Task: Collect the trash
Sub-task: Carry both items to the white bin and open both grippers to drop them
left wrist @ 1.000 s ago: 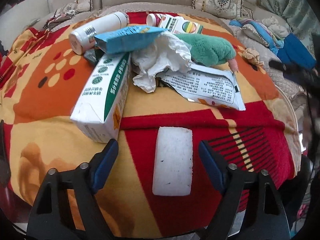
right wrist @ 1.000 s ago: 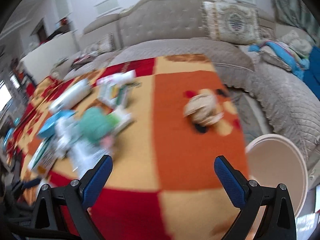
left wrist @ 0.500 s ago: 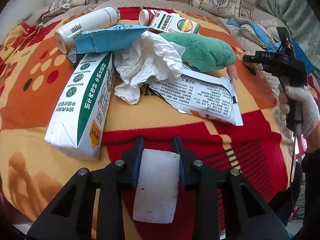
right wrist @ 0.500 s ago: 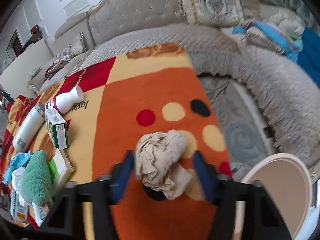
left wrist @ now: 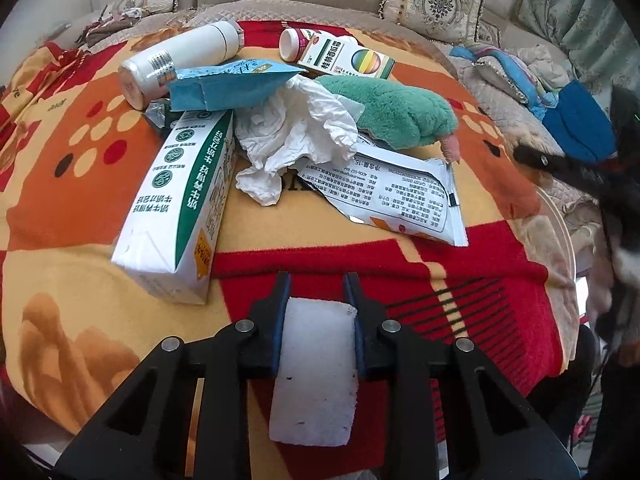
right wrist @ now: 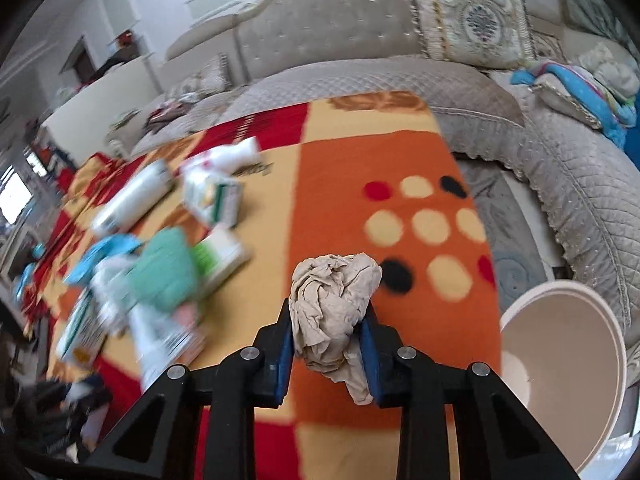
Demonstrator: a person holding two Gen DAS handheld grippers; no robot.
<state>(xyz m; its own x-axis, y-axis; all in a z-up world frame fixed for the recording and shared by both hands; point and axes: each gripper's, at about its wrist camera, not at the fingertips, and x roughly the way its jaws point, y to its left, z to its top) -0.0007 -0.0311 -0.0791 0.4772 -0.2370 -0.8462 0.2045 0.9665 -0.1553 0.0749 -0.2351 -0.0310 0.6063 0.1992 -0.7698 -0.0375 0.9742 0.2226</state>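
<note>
Broadly, a desk (left wrist: 100,216) draped in a blanket patterned in red, orange and yellow fills both views, with a grey quilted sofa (right wrist: 360,80) curving behind it and a round cream bin (right wrist: 560,380) standing off the desk's edge at the lower right of the right wrist view. Across the far half of the desk in the left wrist view lies a heap of litter: a long white and green carton (left wrist: 184,208) on its side, a printed white pouch (left wrist: 396,196) lying flat, a green plush toy (left wrist: 396,116) resting partly over that pouch, a crumpled white tissue (left wrist: 296,136) between carton and toy, a blue packet (left wrist: 228,84) leaning over the tissue, a white bottle (left wrist: 180,60) on its side behind the packet, and a small striped box (left wrist: 348,60) beside a little white jar (left wrist: 290,44). Nearer the camera, the left tongs (left wrist: 318,312) have just been closing and now pinch a flat white foam pad (left wrist: 316,368) by its long edges, the pad reaching back below the pads. The right tongs (right wrist: 328,340) have likewise just been closing and squeeze a crumpled beige paper wad (right wrist: 332,312), which bulges above the pads over the orange dotted patch, near the bin; whether it touches the blanket cannot be told
</note>
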